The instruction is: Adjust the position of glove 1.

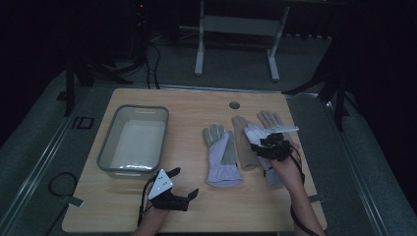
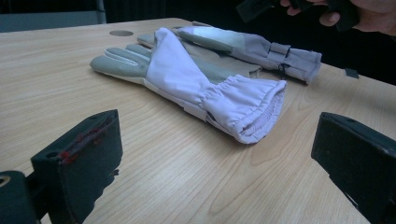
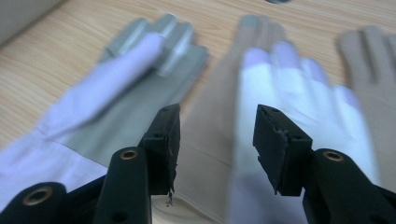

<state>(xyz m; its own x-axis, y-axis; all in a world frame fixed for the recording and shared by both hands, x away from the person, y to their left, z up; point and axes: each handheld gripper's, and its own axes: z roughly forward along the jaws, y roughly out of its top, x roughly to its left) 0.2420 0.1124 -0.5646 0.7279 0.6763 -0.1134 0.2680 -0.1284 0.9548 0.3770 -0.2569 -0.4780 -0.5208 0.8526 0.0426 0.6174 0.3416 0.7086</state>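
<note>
A lilac and grey glove lies flat mid-table, cuff towards me. To its right a beige glove lies partly under a second lilac glove. Another beige glove shows beyond. My right gripper hovers over the beige and second lilac gloves, open, with nothing between its jaws. My left gripper rests low near the front edge, jaws wide open, pointing at the first glove's cuff.
A grey plastic bin stands on the left of the wooden table. A round hole is in the tabletop near the far edge. Dark floor and a white frame lie beyond.
</note>
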